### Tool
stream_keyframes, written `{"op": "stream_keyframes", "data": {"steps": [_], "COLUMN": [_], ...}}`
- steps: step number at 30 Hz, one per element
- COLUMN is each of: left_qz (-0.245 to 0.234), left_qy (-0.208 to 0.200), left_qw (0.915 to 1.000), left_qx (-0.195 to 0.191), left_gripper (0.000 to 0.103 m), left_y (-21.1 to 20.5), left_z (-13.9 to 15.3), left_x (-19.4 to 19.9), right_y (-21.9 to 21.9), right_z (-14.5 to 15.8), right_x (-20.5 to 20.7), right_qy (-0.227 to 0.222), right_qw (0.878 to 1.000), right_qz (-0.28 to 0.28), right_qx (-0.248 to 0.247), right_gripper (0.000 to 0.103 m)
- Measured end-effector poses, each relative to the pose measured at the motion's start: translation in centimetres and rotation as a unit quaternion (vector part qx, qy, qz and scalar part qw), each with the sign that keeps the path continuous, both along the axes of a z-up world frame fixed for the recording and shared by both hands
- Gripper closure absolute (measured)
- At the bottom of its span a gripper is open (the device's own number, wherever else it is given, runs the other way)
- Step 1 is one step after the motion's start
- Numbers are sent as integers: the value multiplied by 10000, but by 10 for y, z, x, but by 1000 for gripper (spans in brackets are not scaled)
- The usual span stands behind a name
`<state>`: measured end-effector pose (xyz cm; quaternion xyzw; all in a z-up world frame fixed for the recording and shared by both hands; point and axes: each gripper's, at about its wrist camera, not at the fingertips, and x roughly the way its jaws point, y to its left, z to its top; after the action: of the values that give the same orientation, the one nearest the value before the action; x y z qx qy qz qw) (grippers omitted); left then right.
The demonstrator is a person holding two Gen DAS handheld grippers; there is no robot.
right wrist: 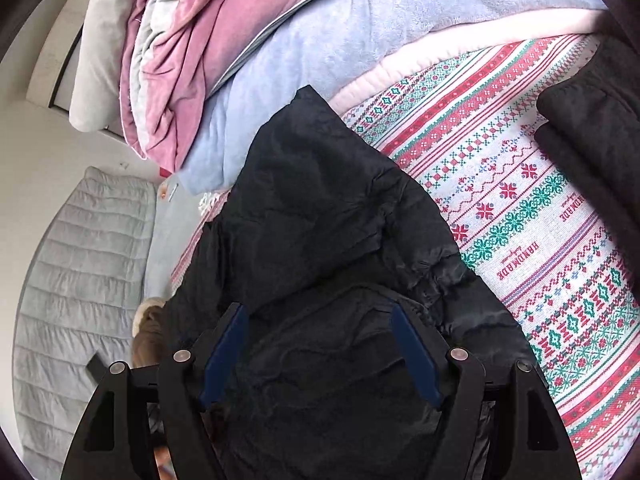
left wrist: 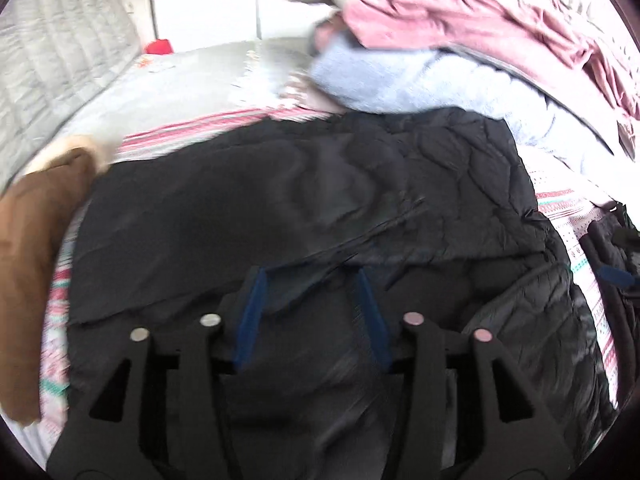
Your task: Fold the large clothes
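A large black quilted jacket (left wrist: pixel 320 200) lies spread on a bed with a patterned knit-print cover (right wrist: pixel 520 216). My left gripper (left wrist: pixel 312 276) hovers just over the jacket's near part, its blue-padded fingers (left wrist: pixel 252 312) apart with black fabric showing between them; nothing is pinched. My right gripper (right wrist: pixel 320 312) is also open above the jacket (right wrist: pixel 320 220), which fills the space between its fingers (right wrist: pixel 416 356). Whether either touches the cloth I cannot tell.
A pile of pink (left wrist: pixel 480 12) and light-blue blankets (left wrist: pixel 400 80) lies at the far side. A brown garment with a fleece edge (left wrist: pixel 36 240) lies at the left. Another dark garment (right wrist: pixel 592 132) lies at the right. A grey quilted headboard (right wrist: pixel 80 280) stands beyond.
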<state>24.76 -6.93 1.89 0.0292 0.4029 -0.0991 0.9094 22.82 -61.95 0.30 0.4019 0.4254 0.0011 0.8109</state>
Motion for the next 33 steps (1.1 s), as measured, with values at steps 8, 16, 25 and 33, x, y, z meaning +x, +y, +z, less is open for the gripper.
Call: {"op": "stream_keyframes", "data": {"steps": [8, 16, 25, 33], "left_qz": [1058, 1777, 1798, 1627], "left_qy": [-216, 437, 1025, 1432], "left_qw": [9941, 9794, 9715, 9640], "left_qx": [-61, -855, -1158, -1544], "left_gripper": [35, 33, 33, 33], "left_y": [133, 209, 257, 270], "left_z": [15, -11, -35, -52], "left_x": [-81, -118, -163, -193], "right_y": [29, 55, 92, 87], "right_z": [-6, -12, -28, -52], "right_x": [5, -31, -90, -159], "right_qy": [53, 326, 689, 913], "right_qw": [9998, 9968, 9737, 9785], "right_qz": [-115, 153, 1071, 1107], "right_qx": [-178, -708, -1888, -1482], "right_gripper": [28, 28, 28, 28]}}
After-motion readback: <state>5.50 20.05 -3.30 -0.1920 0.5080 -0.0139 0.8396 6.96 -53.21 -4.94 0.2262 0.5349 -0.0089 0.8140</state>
